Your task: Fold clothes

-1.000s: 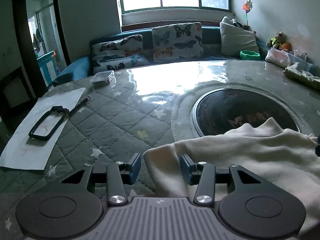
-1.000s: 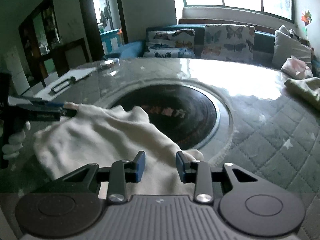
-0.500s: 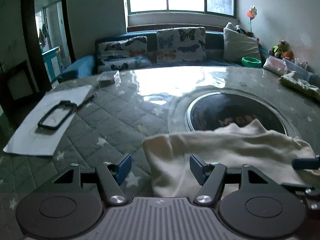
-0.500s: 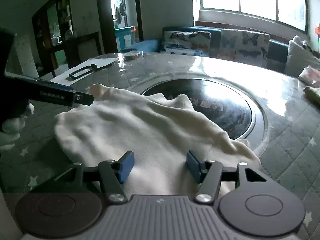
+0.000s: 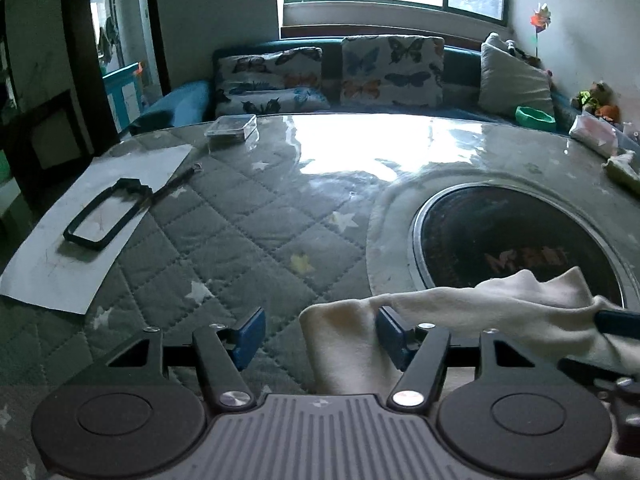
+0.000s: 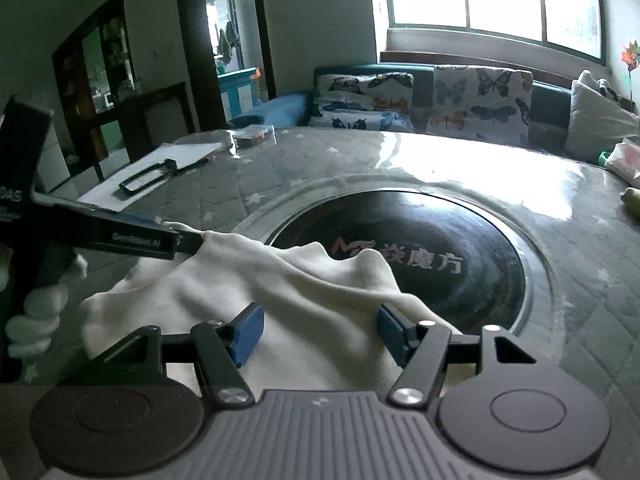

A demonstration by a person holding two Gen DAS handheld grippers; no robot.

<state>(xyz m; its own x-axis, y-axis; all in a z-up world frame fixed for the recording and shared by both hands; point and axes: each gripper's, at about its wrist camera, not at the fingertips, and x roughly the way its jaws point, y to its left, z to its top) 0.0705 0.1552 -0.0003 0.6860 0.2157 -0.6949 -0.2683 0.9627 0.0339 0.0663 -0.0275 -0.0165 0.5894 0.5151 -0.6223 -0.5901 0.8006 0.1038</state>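
On the big round table (image 5: 240, 240) with its gray quilted star cover lies a soft cream cloth (image 6: 256, 292), bunched up near the front edge, and its far side hangs a little over the dark round plate (image 6: 420, 256) set in the middle of the table. The folding looks only just begun: the cloth is not flat, no neat fold shows, and most of the work is left, I think. It looks thick and fuzzy, with bumps and wavy edges, and one rounded corner sits just ahead of the left gripper (image 5: 318, 332). A white sheet of paper (image 5: 80, 232) with a black frame (image 5: 106, 214) on it lies well apart on the left, and a small clear box (image 5: 232, 130) sits near the far edge. The left gripper is spread wide, with that corner of the cloth between its blue pads but not pinched. The right gripper (image 6: 320, 330) is spread wide too, low over the cloth, and it holds nothing.
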